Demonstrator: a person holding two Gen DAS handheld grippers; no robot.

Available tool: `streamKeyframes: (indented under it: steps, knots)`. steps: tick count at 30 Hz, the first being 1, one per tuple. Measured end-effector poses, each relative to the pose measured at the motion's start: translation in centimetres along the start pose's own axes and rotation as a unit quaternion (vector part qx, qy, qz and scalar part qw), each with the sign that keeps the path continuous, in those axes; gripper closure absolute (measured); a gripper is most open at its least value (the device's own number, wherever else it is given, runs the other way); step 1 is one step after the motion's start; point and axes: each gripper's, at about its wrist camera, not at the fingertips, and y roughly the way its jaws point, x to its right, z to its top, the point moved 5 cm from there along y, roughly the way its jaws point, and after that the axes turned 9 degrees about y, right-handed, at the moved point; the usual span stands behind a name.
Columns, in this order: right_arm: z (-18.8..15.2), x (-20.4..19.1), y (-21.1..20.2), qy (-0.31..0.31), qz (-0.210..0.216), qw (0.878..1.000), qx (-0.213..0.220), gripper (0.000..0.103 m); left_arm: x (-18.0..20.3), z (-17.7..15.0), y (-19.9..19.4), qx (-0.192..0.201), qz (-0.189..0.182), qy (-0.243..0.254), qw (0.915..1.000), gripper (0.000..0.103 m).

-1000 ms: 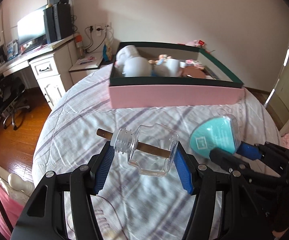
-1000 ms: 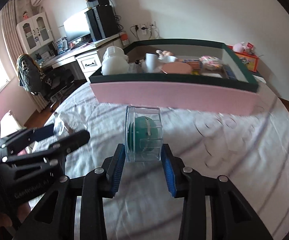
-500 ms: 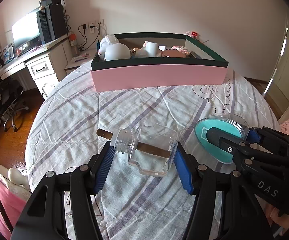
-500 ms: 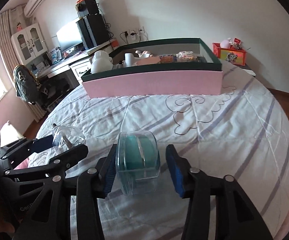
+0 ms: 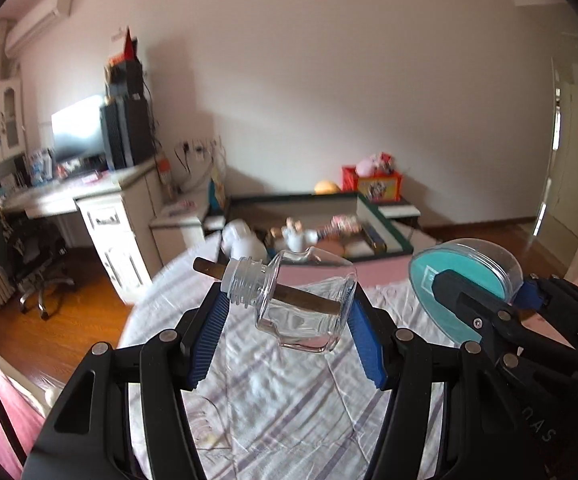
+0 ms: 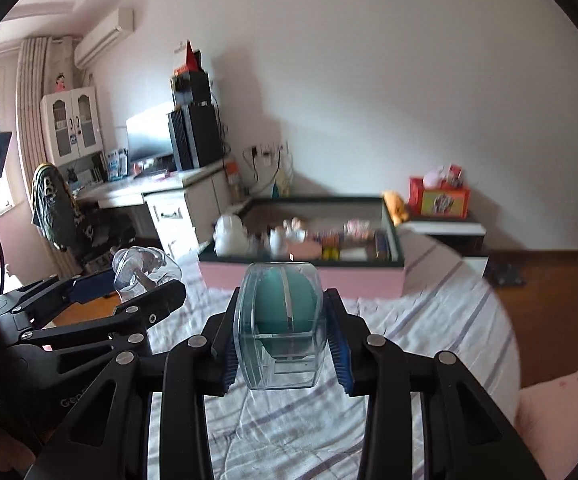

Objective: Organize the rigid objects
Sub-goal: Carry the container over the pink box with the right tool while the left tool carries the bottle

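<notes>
Clear glass bottle (image 5: 305, 312), brown stick through neck, clamped sideways in our left gripper (image 5: 287, 338), lifted above bed (image 5: 289, 412). Right gripper (image 6: 285, 350) clasps teal-filled plastic case (image 6: 281, 328). Both raised, likely to clear wall of pink box (image 6: 301, 276), well ahead.

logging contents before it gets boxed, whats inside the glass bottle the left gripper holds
A brown stick runs through the glass bottle, its end poking out of the threaded neck. No liquid shows. Its far end, at the bottle's base, is blurred.
</notes>
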Motion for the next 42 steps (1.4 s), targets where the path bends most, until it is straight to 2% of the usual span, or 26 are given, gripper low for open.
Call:
streamKeyframes:
  steps: [5,11,17,23,27,32,37,42]
  knots:
    - [2.5,-1.5,-3.7,-0.020,-0.004,0.998,0.054,0.064,-0.7,2.5,-3.8,0.054,0.028,0.004,0.9981,0.043]
    - [4.3,-3.0,-6.2,-0.037,-0.013,0.994,0.097,0.064,-1.0,4.0,-6.2,0.090,0.043,0.001,0.9950,0.043]
    - [5.3,-3.8,-6.8,-0.044,-0.017,0.992,0.118,0.064,-1.2,4.6,-5.8,0.095,0.046,-0.003,0.9944,0.043]
    - [6.1,-3.6,-5.4,-0.048,-0.022,0.992,0.118,0.064,-1.4,5.5,-3.6,0.094,0.047,-0.001,0.9944,0.043]
    - [6.8,-3.0,-3.2,-0.054,-0.028,0.992,0.111,0.064,-1.7,6.4,-0.1,0.085,0.045,0.006,0.9953,0.043]
    - [8.6,-1.7,1.7,-0.060,-0.035,0.993,0.092,0.064,-2.4,8.3,7.4,0.055,0.022,0.009,0.9982,0.043]
    - [9.8,0.5,8.8,-0.056,-0.037,0.997,0.049,0.064,-2.7,8.3,16.0,-0.004,0.024,0.017,0.9996,0.043]
    - [8.6,3.4,16.6,-0.034,-0.040,0.998,-0.021,0.064,-2.7,6.6,24.0,-0.076,0.004,0.012,0.9970,0.043]
